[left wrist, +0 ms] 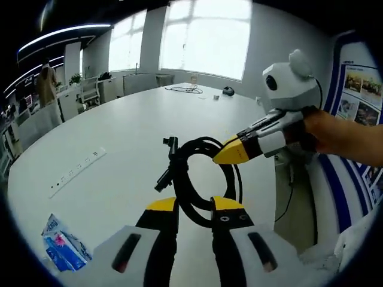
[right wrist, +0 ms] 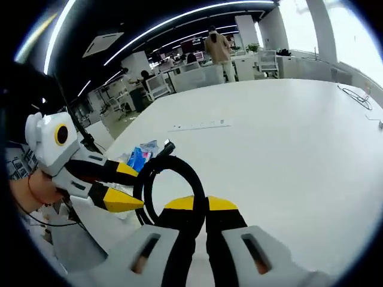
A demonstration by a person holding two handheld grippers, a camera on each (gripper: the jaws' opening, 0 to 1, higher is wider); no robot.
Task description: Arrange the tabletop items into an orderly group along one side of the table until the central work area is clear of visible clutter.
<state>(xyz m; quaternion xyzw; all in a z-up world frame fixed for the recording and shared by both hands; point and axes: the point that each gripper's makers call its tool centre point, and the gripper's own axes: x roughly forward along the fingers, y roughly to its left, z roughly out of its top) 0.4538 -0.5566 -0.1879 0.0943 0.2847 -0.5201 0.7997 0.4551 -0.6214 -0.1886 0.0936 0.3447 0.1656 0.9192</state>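
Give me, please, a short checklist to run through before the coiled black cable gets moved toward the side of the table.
1. Right gripper shut on the cable coil: ok.
2. Left gripper gripping the coil: cannot tell; its fingers straddle the loop.
3. Coil off the white table: cannot tell.
4. Cable plug end hanging free: ok.
5. Blue tissue pack out of the coil's way: ok, it lies near the table edge.
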